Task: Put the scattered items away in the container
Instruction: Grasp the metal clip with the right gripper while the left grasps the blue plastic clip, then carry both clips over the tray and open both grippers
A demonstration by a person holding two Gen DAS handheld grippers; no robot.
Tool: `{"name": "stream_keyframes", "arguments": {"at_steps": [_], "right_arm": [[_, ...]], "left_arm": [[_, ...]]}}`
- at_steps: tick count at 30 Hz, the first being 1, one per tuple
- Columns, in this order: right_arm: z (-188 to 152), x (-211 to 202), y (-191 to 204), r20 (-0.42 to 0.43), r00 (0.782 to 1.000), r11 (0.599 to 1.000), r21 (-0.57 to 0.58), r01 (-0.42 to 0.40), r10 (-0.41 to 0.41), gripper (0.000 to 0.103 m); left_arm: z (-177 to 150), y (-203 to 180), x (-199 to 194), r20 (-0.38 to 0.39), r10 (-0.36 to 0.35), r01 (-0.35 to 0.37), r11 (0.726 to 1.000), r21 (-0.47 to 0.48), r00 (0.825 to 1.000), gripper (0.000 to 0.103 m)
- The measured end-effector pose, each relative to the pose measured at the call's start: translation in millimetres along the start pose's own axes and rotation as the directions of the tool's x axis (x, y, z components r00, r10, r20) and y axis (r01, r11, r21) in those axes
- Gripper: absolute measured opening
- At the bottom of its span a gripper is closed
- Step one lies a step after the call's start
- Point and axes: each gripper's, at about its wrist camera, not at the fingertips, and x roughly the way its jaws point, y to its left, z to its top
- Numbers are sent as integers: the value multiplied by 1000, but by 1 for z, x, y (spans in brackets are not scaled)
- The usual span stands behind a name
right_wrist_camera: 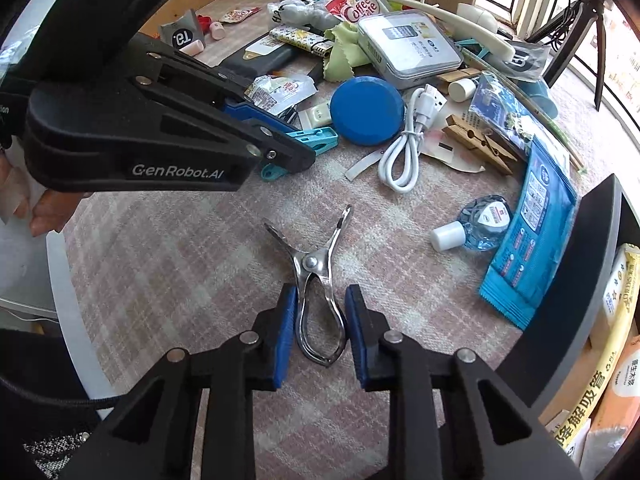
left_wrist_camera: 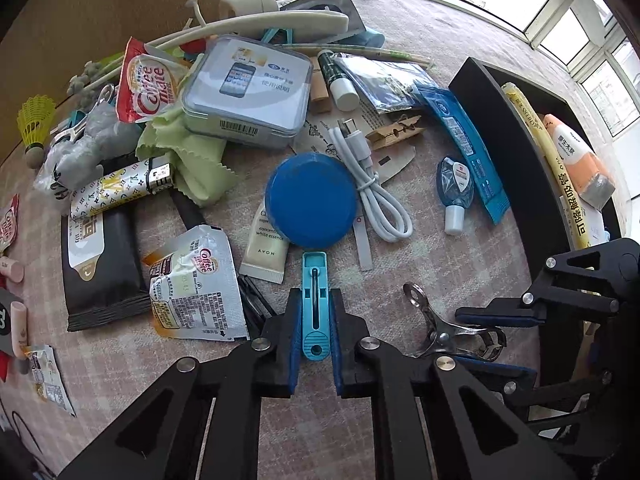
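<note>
With the left tongs point(left_wrist_camera: 316, 320) clamped on the blue peg point(left_wrist_camera: 315, 304) and the right tongs point(right_wrist_camera: 320, 328) closing around the metal clip point(right_wrist_camera: 320, 300), lift both straight up before moving to the black box point(right_wrist_camera: 576, 280).

- Left claw point(left_wrist_camera: 316, 316) points steeply down, its blue pads point(left_wrist_camera: 295, 344) pressed on both sides of a turquoise clothes peg point(left_wrist_camera: 315, 304).
- Right claw point(right_wrist_camera: 320, 320) also tilts steeply down — its pads point(right_wrist_camera: 284, 332) flank a metal clip point(right_wrist_camera: 320, 316), left pad touching, right pad just clear.
- A hand point(right_wrist_camera: 44, 208) shows beside the left claw.
</note>
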Motion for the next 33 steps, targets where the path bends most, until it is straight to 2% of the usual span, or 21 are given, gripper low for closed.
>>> {"name": "stream_keyframes", "arguments": {"at_steps": [3, 11, 14, 17, 21, 25, 28, 33], "right_arm": [[-3, -9, -6, 21, 1000, 999, 34, 7, -8, 24], [-20, -66, -32, 167, 986, 979, 202, -29, -5, 24], [-37, -86, -39, 217, 976, 960, 279, -29, -34, 24], [-61, -113, -55, 266, 962, 933, 358, -42, -59, 24], [-91, -147, -75, 315, 941, 895, 444, -33, -122, 24], [-123, -180, -94, 342, 919, 852, 523, -14, -195, 24], [-145, -202, -107, 333, 901, 815, 578, 37, -278, 24], [-183, -224, -134, 297, 882, 728, 682, 73, -366, 24]], "left_arm": [[-6, 1, -8, 21, 0, 0, 1000, -16, 1000, 11], [-5, -14, -49, 106, -40, 39, 999, 7, 994, 11], [-3, -33, -63, 130, -72, 67, 997, 38, 989, 11], [-1, -67, -69, 141, -116, 104, 991, 89, 983, 11], [2, -113, -77, 137, -173, 146, 971, 187, 975, 11], [-4, -161, -86, 112, -223, 183, 940, 289, 968, 11], [-6, -191, -85, 87, -250, 206, 915, 346, 964, 11], [-13, -236, -84, 41, -289, 244, 869, 430, 957, 11]]}}
